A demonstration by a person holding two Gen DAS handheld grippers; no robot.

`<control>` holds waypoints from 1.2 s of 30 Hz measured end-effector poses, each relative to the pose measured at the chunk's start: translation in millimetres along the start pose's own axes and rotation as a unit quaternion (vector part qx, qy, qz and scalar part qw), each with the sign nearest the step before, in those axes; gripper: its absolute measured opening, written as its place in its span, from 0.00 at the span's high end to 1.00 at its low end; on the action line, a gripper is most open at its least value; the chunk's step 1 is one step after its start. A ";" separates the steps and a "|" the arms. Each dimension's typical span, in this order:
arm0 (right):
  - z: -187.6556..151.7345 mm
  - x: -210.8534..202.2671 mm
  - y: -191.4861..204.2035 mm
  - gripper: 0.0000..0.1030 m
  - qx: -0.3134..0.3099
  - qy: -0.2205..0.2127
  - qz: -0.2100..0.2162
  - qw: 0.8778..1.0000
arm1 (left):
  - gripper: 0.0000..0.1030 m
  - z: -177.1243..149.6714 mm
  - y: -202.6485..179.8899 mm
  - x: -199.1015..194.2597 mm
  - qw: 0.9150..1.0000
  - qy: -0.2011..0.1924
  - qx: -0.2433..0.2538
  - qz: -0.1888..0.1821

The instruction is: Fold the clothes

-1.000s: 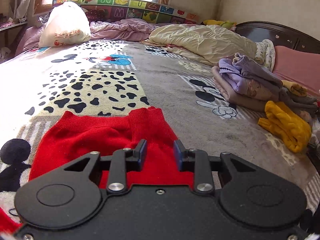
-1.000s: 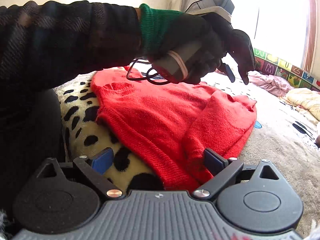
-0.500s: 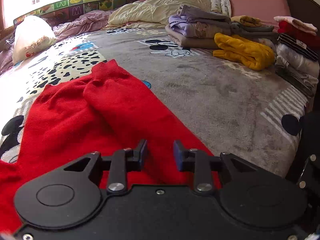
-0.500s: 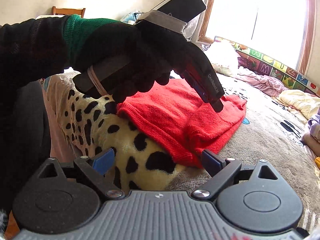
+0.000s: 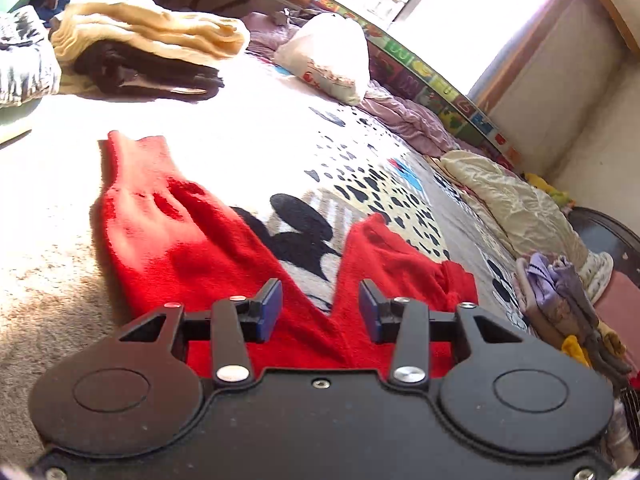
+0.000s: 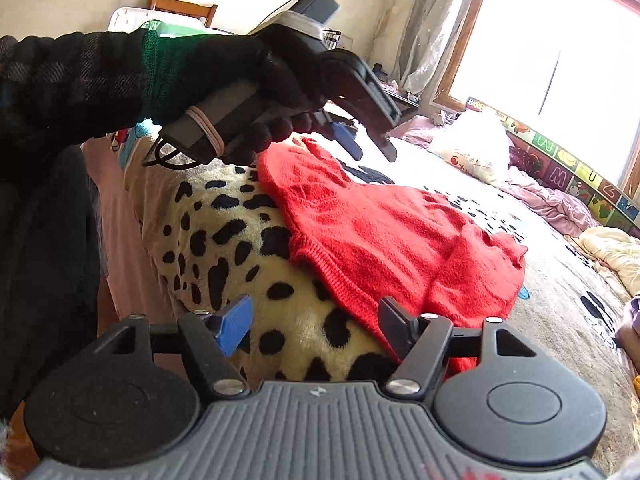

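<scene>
A red knit garment [image 5: 192, 248] lies on the spotted cartoon blanket [image 5: 360, 152], two long parts spreading in a V. My left gripper [image 5: 320, 309] hovers open over the fork of the V, nothing between its blue pads. From the right wrist view the same garment [image 6: 392, 232] is bunched on the bed's near edge. A gloved hand [image 6: 224, 80] holds the left gripper [image 6: 370, 146] above its far end. My right gripper [image 6: 316, 322] is open low at the hem, its right finger [image 6: 394, 320] beside the red edge and holding nothing.
Folded cream and dark blankets [image 5: 152, 40] sit at the far left and a white bag [image 5: 332, 56] under the window. A cream quilt [image 5: 516, 204] and stacked folded clothes [image 5: 560, 292] lie to the right. A person's dark sleeve [image 6: 60, 92] fills the left side of the right wrist view.
The left gripper swung left across the bed and its jaws opened wider. The garment now shows two parts spread apart. The right gripper stayed low at the hem.
</scene>
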State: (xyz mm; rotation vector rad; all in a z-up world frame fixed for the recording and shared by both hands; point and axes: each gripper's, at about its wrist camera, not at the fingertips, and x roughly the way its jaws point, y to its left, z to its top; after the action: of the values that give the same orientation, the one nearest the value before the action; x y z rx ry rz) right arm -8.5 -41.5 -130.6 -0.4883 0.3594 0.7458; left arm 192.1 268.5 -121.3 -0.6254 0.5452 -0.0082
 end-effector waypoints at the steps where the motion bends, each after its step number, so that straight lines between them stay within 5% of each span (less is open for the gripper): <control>1: 6.6 5.3 2.5 0.36 -0.005 -0.002 0.001 1.000 | 0.61 3.5 12.6 -1.7 1.000 -0.006 -0.023 0.013; 6: 40.4 40.7 14.4 0.37 -0.029 0.008 -0.002 1.000 | 0.60 14.0 56.3 -11.7 0.992 -0.025 -0.115 0.033; 19: 110.5 151.3 55.9 0.40 -0.147 0.070 -0.015 0.986 | 0.59 29.4 87.6 -5.5 0.982 -0.042 -0.180 0.038; 22: 118.2 168.0 55.3 0.61 -0.152 0.089 -0.004 0.984 | 0.59 31.5 93.4 -3.3 0.980 -0.038 -0.195 0.034; 28: 116.9 166.4 57.0 0.65 -0.171 0.088 -0.015 0.981 | 0.58 36.2 95.9 -9.1 0.978 -0.049 -0.196 0.050; 30: 110.4 159.1 60.5 0.49 -0.183 0.084 -0.031 0.979 | 0.58 37.4 94.6 -11.7 0.978 -0.059 -0.190 0.054; 32: 102.8 156.1 61.5 0.48 -0.186 0.085 -0.035 0.978 | 0.58 38.3 91.7 -14.1 0.979 -0.069 -0.183 0.051; 34: 99.8 154.2 57.6 0.52 -0.169 0.083 -0.031 0.982 | 0.58 39.2 88.9 -16.6 0.980 -0.080 -0.176 0.049; 36: 100.6 152.7 52.4 0.69 -0.149 0.080 -0.030 0.985 | 0.58 40.2 84.8 -18.3 0.981 -0.088 -0.167 0.043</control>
State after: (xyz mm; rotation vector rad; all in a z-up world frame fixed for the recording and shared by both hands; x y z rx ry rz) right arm 72.1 130.8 -135.0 -0.8414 0.3821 0.7064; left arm 182.9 362.9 -132.7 -0.9191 0.4031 0.2219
